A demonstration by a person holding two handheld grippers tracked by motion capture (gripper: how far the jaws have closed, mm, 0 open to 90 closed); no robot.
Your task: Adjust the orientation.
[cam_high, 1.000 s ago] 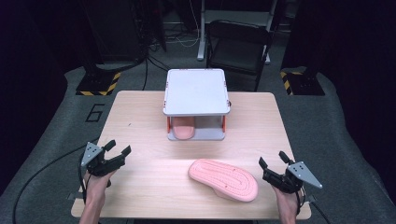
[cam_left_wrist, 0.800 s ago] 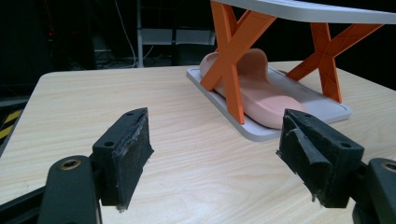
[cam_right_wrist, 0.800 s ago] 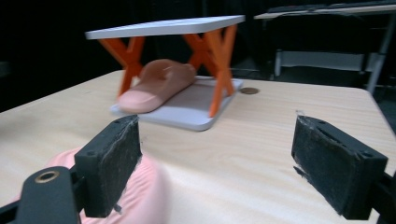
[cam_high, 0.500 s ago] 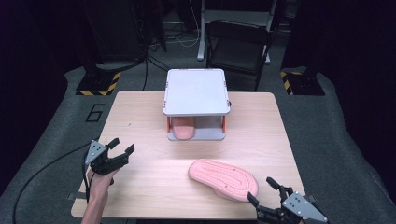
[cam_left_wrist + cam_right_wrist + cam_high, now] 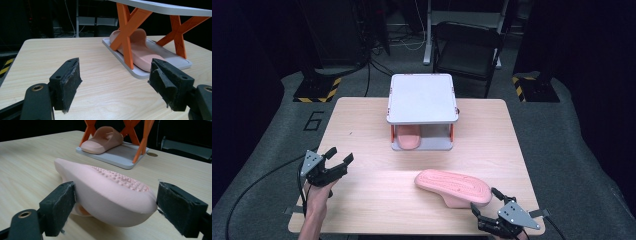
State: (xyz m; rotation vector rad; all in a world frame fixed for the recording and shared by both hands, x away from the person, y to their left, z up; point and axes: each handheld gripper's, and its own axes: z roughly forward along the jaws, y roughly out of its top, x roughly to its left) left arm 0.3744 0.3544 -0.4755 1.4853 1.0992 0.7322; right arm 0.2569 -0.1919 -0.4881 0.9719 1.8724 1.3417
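- The left tool (image 5: 338, 161) hovers over the surface's (image 5: 362, 125) near left corner, jaws spread apart with nothing between them.
- The left gripper view looks under the two-tier rack (image 5: 160, 7): its orange X-shaped legs (image 5: 126, 32) stand on a grey base tray (image 5: 140, 72), and a pink slide sandal (image 5: 140, 50) lies on that tray. From the high view only the end of this sandal (image 5: 407, 141) peeks out below the rack's white top (image 5: 422, 97), at the middle of the far edge.
- The loose pink slide sandal (image 5: 454, 186) lies sole-up near the surface's near right corner, its long axis running roughly left to right, tilted slightly toward the near edge at its right end.
- The right gripper view shows its ridged sole (image 5: 120, 180), and its end sitting between the pads (image 5: 61, 200); the left pad lies against the sandal's side, the right pad stands clear.
- The right tool (image 5: 486, 206) stands at the near right corner, jaws apart around that end.
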